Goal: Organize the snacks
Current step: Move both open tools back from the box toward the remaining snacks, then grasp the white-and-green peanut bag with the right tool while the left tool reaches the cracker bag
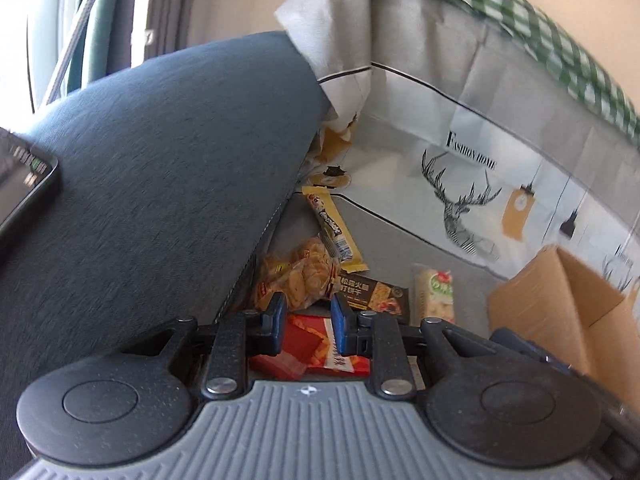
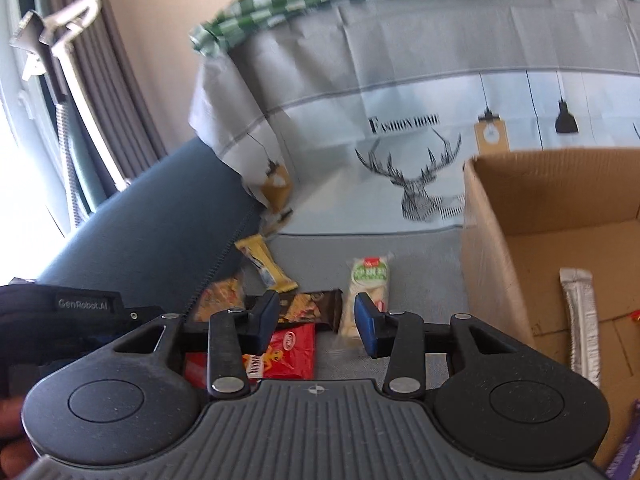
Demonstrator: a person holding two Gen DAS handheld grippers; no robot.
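Here snacks (image 2: 294,330) lie on a grey sofa seat (image 2: 420,264) beside a cardboard box (image 2: 500,248).

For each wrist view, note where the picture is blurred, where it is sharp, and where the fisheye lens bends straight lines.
Left wrist view: green checked cloth smeared, cardboard box soft, left gripper sharp; the deer-print cover's black line bows. Right wrist view: checked cloth and white snack pack blurred, right gripper crisp, window side overexposed, box rim curved.
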